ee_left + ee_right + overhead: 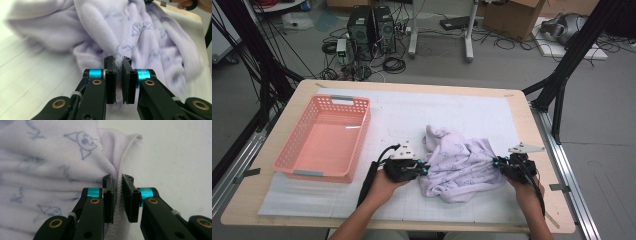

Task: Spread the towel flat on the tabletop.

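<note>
Grippers' (424, 169) (497, 162) pinched cloth (459, 167) between

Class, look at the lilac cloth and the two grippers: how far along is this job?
Done: both grippers have taken hold. The left gripper is shut on the cloth, and the right gripper pinches its hemmed edge. In hand: the cloth is gripped at both sides but crumpled. Left, probably: spreading or folding it; the pink basket holds nothing.
</note>
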`<state>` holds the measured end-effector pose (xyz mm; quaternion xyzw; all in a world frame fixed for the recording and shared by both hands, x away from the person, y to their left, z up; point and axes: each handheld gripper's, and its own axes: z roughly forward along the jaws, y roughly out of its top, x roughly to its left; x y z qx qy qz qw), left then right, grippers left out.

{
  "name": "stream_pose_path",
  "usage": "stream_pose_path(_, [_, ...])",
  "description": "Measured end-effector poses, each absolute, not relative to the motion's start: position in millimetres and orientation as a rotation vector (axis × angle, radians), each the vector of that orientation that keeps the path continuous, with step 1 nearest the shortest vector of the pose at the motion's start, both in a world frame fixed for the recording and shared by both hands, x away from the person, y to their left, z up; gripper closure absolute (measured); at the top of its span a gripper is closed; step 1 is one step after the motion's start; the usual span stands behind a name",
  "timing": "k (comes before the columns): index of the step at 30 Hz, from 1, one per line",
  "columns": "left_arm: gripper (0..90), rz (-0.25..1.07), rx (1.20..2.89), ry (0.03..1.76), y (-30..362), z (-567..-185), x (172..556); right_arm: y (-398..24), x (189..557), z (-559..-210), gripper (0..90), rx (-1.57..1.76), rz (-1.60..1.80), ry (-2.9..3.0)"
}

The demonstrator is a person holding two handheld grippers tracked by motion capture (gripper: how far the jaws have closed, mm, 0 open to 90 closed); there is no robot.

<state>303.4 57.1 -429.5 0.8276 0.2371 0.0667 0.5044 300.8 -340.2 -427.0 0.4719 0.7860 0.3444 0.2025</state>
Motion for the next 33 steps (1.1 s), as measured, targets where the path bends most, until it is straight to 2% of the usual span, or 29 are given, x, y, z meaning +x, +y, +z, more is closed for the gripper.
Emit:
stream_pose_path(8, [83.5, 0.167, 1.993, 0.636, 105, -436, 278, -365, 268, -425, 82.4, 1.354, 0.923, 2.216])
stream_pose_path(10, [83.3, 0.159, 1.996, 0.623, 108, -437, 273, -366, 265, -421, 80.4, 1.338, 0.95, 2.208])
stream_pose_path(11, [82.4, 0.149, 1.99, 0.617, 108, -437, 271, -366, 265, -420, 75.7, 1.328, 0.969, 2.21])
stream_pose_path(12, [78.6, 0.144, 1.98, 0.617, 108, -437, 271, -364, 266, -418, 66.0, 1.319, 0.997, 2.203])
stream_pose_path(13, [69.2, 0.139, 1.969, 0.635, 107, -435, 273, -362, 267, -417, 57.8, 1.321, 1.017, 2.185])
stream_pose_path(14, [57.9, 0.13, 1.961, 0.648, 105, -433, 275, -360, 270, -416, 55.0, 1.339, 1.05, 2.17])
stream_pose_path(15, [51.0, 0.127, 1.939, 0.652, 103, -431, 278, -358, 273, -416, 51.6, 1.351, 1.1, 2.179])
stream_pose_path(18, [39.8, 0.122, 1.922, 0.641, 90, -425, 288, -345, 280, -418, 44.2, 1.321, 1.151, 2.207])
stream_pose_path(19, [38.7, 0.113, 1.93, 0.628, 84, -424, 292, -338, 283, -420, 42.8, 1.297, 1.155, 2.238])
stream_pose_path(22, [38.8, 0.117, 1.995, 0.619, 65, -429, 303, -317, 290, -427, 41.8, 1.217, 1.1, 2.324])
stream_pose_path(24, [41.4, 0.125, 2.041, 0.631, 56, -434, 307, -305, 294, -433, 45.0, 1.174, 1.021, 2.377])
stream_pose_path(25, [47.3, 0.129, 2.065, 0.635, 53, -436, 309, -300, 296, -435, 49.0, 1.143, 0.978, 2.404])
stream_pose_path(26, [57.2, 0.134, 2.086, 0.623, 52, -438, 309, -296, 296, -437, 54.6, 1.115, 0.946, 2.421])
stream_pose_path(28, [77.9, 0.159, 2.084, 0.59, 54, -437, 307, -295, 298, -435, 76.9, 1.08, 0.965, 2.461])
stream_pose_path(29, [80.6, 0.162, 2.065, 0.591, 54, -435, 306, -294, 298, -433, 81.4, 1.07, 0.954, 2.464])
stream_pose_path(33, [82.8, 0.193, 1.955, 0.589, 64, -418, 312, -300, 311, -420, 83.4, 1.061, 1.015, 2.386])
